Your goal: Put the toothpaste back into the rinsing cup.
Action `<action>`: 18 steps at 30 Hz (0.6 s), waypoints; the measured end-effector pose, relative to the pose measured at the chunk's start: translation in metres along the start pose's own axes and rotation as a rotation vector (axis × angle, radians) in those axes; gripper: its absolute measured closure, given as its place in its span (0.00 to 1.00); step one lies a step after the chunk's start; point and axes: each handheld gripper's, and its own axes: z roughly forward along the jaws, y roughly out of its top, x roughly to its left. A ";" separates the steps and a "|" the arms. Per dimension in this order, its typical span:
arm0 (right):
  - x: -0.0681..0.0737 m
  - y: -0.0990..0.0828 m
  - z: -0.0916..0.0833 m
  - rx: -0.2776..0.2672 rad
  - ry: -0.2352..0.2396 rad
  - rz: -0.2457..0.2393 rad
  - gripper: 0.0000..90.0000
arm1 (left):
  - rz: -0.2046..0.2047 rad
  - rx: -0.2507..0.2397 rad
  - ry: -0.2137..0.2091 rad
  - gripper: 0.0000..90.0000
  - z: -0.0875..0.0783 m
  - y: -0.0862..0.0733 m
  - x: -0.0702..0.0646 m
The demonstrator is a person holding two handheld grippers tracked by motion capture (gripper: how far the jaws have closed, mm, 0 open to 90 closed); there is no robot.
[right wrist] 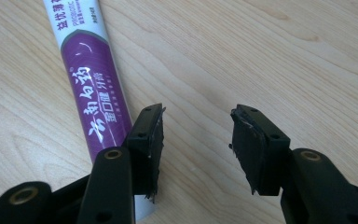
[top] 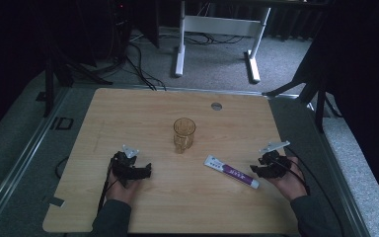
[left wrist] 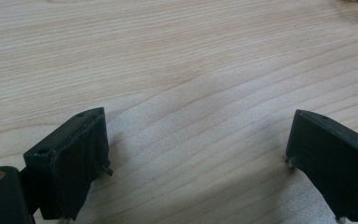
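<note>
The right hand-held gripper [top: 254, 168] lay low over the wooden counter [top: 143, 111] at the person's right, just beside the capped end of a toothpaste tube [top: 232, 171]. Its jaws stood wide apart with only bare wood between them. In the right gripper view, the right hand-held gripper [right wrist: 196, 135] had the toothpaste tube [right wrist: 86, 79] outside its left jaw: the tube ran alongside that jaw and passed behind it, close against it, though whether the two touched could not be told. Nothing was gripped.

The tube lay flat on the counter, white with a purple band and printed lettering, and slanted from its flat crimped end nearer the middle of the counter to its cap nearer the right hand [top: 290, 181].

The left hand-held gripper [top: 148, 171] rested at the person's left, well apart from the tube, held in the left hand [top: 122, 190]. In the left gripper view, the left hand-held gripper [left wrist: 198, 149] had its jaws spread wide, with plain wood grain between them and nothing held.

A clear amber glass [top: 183, 134] stood upright near the middle of the counter, between the two hand-held grippers and farther from the person than both. It was near the tube's crimped end but apart from it. A small round grey fitting [top: 216, 106] sat in the counter's far edge beyond the glass.
</note>
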 end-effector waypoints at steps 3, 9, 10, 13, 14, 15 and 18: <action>0.001 0.002 0.000 0.003 0.006 -0.008 0.58 | 0.000 0.000 0.000 0.06 0.000 0.000 0.000; 0.003 0.006 -0.002 0.007 0.012 -0.023 0.58 | 0.000 0.000 0.000 0.06 0.000 0.000 0.000; 0.004 0.007 -0.002 0.007 0.013 -0.026 0.58 | 0.000 0.000 0.000 0.06 0.000 0.000 0.000; 0.005 0.009 -0.003 0.010 0.016 -0.036 0.58 | 0.000 0.000 0.000 0.06 0.000 0.000 0.000; 0.005 0.009 -0.003 0.010 0.017 -0.034 0.58 | 0.000 0.000 0.000 0.06 0.000 0.000 0.000; 0.006 0.011 -0.003 0.011 0.023 -0.040 0.58 | 0.000 0.000 0.000 0.06 0.000 0.000 0.000; 0.007 0.013 -0.002 0.012 0.031 -0.047 0.57 | 0.000 0.000 0.000 0.06 0.000 0.000 0.000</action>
